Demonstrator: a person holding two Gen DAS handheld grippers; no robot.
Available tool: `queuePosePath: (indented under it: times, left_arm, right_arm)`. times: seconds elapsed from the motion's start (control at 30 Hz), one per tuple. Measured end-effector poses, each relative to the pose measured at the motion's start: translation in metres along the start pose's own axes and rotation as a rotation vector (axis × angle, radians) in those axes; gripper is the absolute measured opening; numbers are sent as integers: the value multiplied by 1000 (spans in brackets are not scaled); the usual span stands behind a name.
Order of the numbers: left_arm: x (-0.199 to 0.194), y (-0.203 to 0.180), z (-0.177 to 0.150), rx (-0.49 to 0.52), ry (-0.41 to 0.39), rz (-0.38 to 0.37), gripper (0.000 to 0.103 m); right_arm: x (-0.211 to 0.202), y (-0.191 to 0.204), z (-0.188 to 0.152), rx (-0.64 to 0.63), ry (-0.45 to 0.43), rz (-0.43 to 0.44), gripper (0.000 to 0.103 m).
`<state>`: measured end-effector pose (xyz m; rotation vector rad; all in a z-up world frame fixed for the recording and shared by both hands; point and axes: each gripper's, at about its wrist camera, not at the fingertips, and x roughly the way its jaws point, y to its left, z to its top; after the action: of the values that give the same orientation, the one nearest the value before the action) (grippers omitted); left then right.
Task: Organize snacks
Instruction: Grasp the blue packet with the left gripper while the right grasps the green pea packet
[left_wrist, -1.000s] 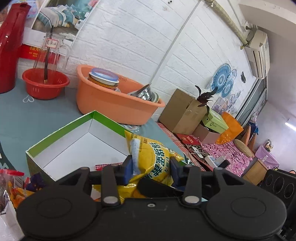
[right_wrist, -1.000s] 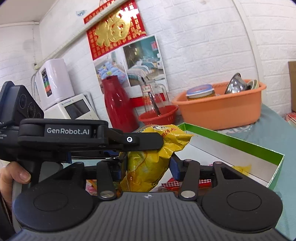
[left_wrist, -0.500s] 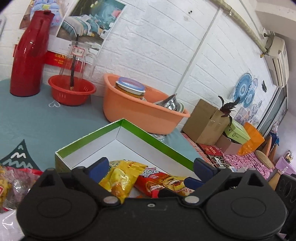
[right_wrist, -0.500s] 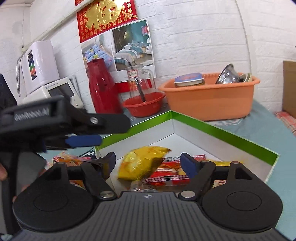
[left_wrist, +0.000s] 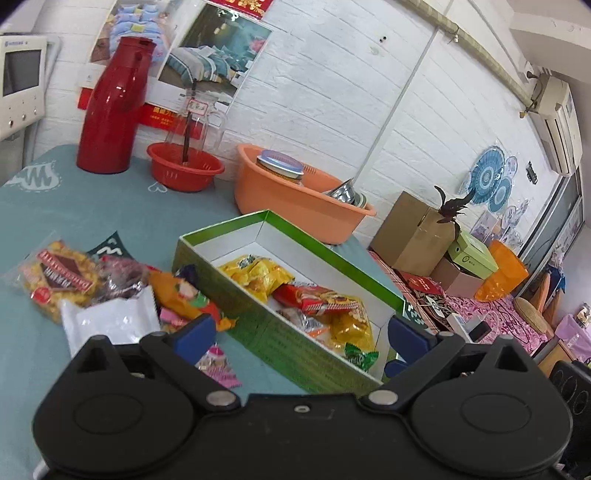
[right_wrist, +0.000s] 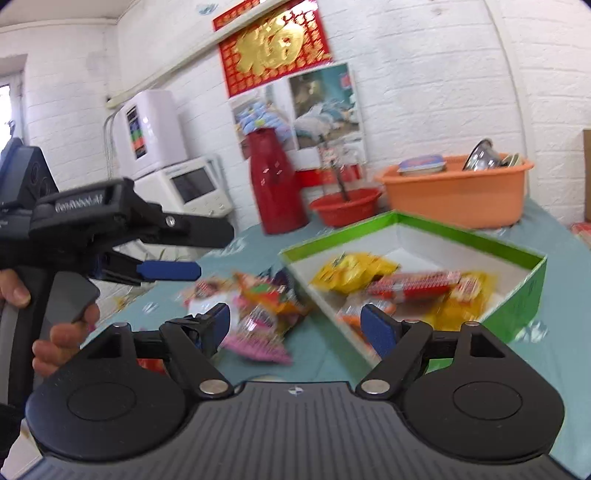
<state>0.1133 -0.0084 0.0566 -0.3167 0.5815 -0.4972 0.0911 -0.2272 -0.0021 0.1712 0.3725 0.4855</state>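
A green box with a white inside (left_wrist: 334, 254) (right_wrist: 461, 230) sits on the teal tablecloth. It holds a yellow snack bag (left_wrist: 255, 275) (right_wrist: 351, 271), a red snack pack (left_wrist: 317, 297) (right_wrist: 413, 282) and other packets. Loose snacks (left_wrist: 110, 291) (right_wrist: 258, 299) lie in a pile left of the box. My left gripper (left_wrist: 301, 334) is open and empty, above the box's near wall. My right gripper (right_wrist: 295, 325) is open and empty, above the loose pile beside the box. The left gripper also shows in the right wrist view (right_wrist: 166, 254), open, at the left.
An orange basin (left_wrist: 299, 205) with a tin and metal bowls stands behind the box. A red bowl (left_wrist: 184, 171) and a red jug (left_wrist: 114, 107) stand farther left by the wall. Cardboard boxes (left_wrist: 417, 230) lie beyond the table's right edge.
Both grippers opened and let the yellow bag drop into the box. Both then pulled back and up, so the box and the loose pile now show in full.
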Motion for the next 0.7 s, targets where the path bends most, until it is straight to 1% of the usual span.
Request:
queuePosePath:
  times: [0.1,0.17,0.27,0.43,0.5,0.6,0.7]
  left_arm:
    - [-17,8,-21,-22,10,22,103]
    - [-28,15,-35,-37,21,46,103]
    - [-43,27,-51,-61,43,73,103]
    - [-65,46,-69,-101,47,108,103]
    - [-70,52,-72,-112,47,119,103]
    - [-77,59,-76,-127,52,104,103]
    - [-82,60,-78,-120,53,77,103]
  right_arm:
    - [4,15,-18,-24,61,43,103]
    - [9,23,-25,-49,93,69,103]
    - [16,37,-30,-111,125,85,103]
    - [35,55,-33,-227,157,94,103]
    - [44,63,-36,-279,181,112,103]
    - [60,74,-42,-366,208,136,103]
    - [73,78,-44,-407,224,147,103]
